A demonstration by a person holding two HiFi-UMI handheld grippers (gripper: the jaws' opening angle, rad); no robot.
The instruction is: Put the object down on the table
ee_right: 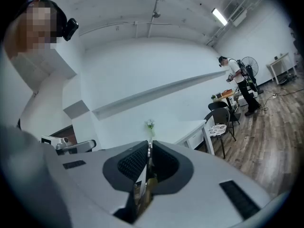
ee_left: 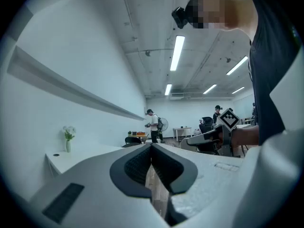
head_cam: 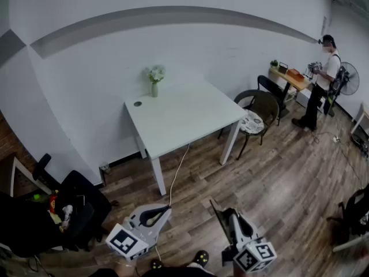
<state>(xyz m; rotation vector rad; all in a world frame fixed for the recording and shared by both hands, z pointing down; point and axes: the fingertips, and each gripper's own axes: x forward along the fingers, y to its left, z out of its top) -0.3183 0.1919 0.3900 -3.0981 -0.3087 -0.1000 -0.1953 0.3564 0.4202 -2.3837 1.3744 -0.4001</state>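
One thin object [ee_right: 147,185], lengthwise along right gripper [ee_right: 149,148]

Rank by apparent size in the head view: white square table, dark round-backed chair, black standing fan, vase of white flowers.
1. White square table
2. Dark round-backed chair
3. Black standing fan and vase of white flowers look alike; fan is farther, so unranked.
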